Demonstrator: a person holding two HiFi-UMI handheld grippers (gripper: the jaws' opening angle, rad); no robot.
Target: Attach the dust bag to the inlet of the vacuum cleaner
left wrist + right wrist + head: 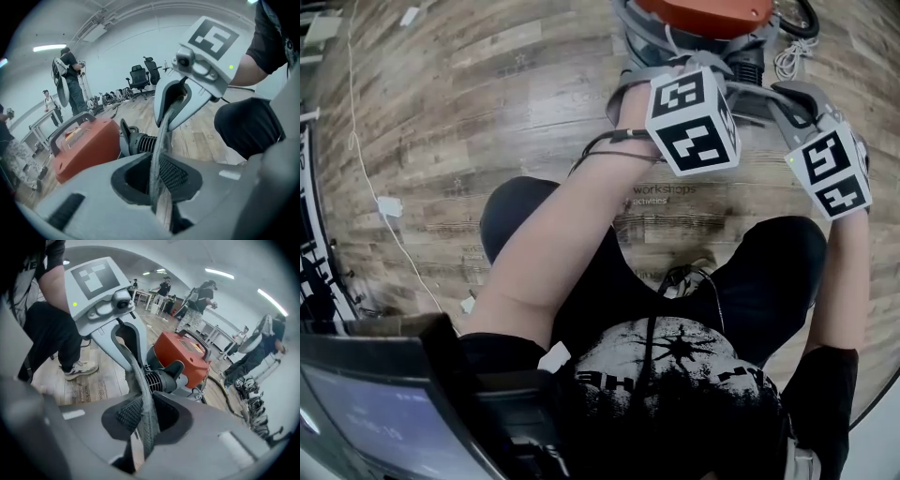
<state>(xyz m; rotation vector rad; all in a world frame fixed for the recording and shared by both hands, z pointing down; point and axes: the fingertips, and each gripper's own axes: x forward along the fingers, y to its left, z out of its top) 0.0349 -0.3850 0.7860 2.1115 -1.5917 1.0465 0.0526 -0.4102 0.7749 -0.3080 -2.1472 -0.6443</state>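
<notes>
A thin grey fabric edge of the dust bag is stretched taut between my two grippers. In the left gripper view my left gripper is shut on one end of it, and the right gripper pinches the far end. The right gripper view mirrors this: the right gripper is shut on the dust bag, and the left gripper holds the other end. The orange vacuum cleaner stands just beyond, its black ribbed inlet facing the bag. In the head view both grippers, left and right, sit close before the vacuum cleaner.
I sit on a wooden floor with my legs spread below the grippers. A white cable runs along the floor at left and a monitor stands at bottom left. A black hose lies beside the vacuum. People and office chairs stand farther off.
</notes>
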